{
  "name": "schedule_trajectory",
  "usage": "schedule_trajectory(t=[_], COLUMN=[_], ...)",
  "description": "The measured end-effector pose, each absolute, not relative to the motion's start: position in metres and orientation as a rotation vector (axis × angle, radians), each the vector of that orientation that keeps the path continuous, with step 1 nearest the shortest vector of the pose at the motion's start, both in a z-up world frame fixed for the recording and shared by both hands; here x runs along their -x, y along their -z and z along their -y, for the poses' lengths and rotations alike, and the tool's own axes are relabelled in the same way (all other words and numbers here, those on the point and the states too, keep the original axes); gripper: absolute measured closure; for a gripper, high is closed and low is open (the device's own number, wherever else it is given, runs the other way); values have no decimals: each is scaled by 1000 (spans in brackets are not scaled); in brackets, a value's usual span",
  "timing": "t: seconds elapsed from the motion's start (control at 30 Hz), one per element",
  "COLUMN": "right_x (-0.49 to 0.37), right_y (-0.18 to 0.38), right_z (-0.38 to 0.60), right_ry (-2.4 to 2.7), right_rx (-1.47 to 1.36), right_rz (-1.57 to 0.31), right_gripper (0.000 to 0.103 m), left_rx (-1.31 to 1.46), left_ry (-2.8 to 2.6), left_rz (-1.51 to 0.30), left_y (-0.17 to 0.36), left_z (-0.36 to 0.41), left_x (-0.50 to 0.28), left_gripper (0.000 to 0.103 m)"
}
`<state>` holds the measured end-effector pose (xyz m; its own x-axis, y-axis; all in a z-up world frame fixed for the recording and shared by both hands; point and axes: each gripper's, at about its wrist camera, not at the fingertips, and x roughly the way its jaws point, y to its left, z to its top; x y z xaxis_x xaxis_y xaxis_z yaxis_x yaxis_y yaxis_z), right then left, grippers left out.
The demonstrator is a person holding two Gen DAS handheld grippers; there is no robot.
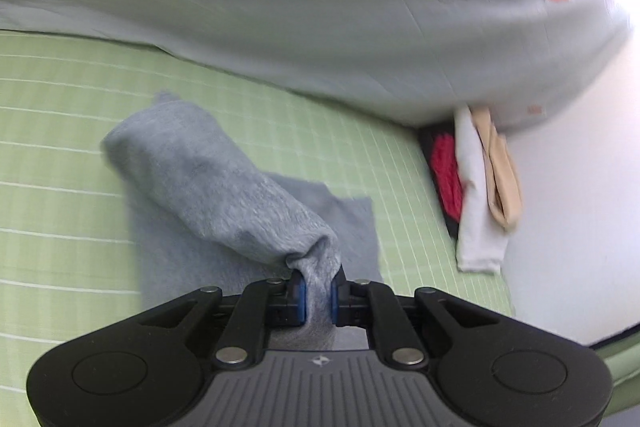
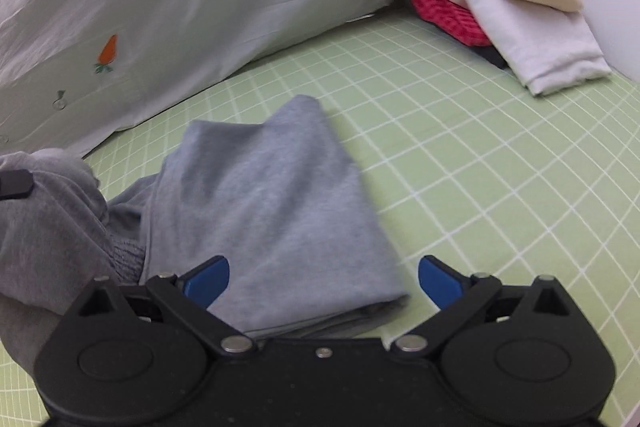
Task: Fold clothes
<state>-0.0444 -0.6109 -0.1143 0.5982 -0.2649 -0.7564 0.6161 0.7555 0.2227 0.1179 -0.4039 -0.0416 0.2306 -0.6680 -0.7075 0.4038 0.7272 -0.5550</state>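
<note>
Your left gripper (image 1: 318, 297) has its jaws clamped on the grey garment (image 1: 224, 187). Your right gripper (image 2: 322, 281) hangs over the garment, jaws wide apart and holding nothing.

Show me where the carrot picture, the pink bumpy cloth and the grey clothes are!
carrot picture (image 2: 108, 49): right wrist view, on its orange body.
pink bumpy cloth (image 2: 444, 11): right wrist view, on its exposed top.
grey clothes (image 2: 272, 211): right wrist view, middle of the folded part.

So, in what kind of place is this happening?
Probably a bedroom: a green checked sheet, a white carrot-print duvet and a stack of folded clothes by the wall.
</note>
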Motion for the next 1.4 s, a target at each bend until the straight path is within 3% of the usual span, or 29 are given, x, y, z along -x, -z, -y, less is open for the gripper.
schedule_trajectory(t=[0.1, 0.2, 0.3, 0.33, 0.37, 0.57, 0.9, 1.0, 1.03, 1.07, 1.13, 1.4], right_x=[50, 51, 47, 45, 41, 5, -58, -70, -71, -70, -68, -30], right_y=[125, 135, 140, 141, 142, 130, 136, 144, 144, 141, 134, 61], right_z=[635, 656, 673, 678, 682, 685, 635, 626, 625, 622, 616, 636], right_ry=[551, 557, 554, 551, 544, 461, 211, 158, 135, 108, 58, 130], right_rx=[-521, -533, -538, -539, -538, -507, -422, -380, -379, -372, -343, -234], right_rz=[-788, -807, -818, -820, -820, -788, -817, -869, -871, -864, -845, -619], right_gripper=[1, 1, 1, 1, 1, 1, 6, 25, 43, 72, 92, 95], left_rx=[266, 234, 208, 204, 206, 173, 136, 124, 120, 115, 104, 78], left_ry=[743, 690, 667, 659, 651, 491, 299, 301, 302, 305, 315, 389], left_rz=[-1190, -1257, -1268, -1250, -1227, -1104, -1153, -1158, -1159, -1158, -1153, -1125], left_y=[69, 91, 92, 88, 83, 56, 76, 76, 76, 76, 76, 70], left_z=[442, 468, 473, 470, 466, 429, 385, 380, 381, 381, 383, 406], left_x=[-118, -120, -120, -119, -119, -129, -126, -120, -119, -118, -115, -120], left_gripper=[87, 74, 48, 33, 29, 23, 23, 23, 23, 23, 23, 21])
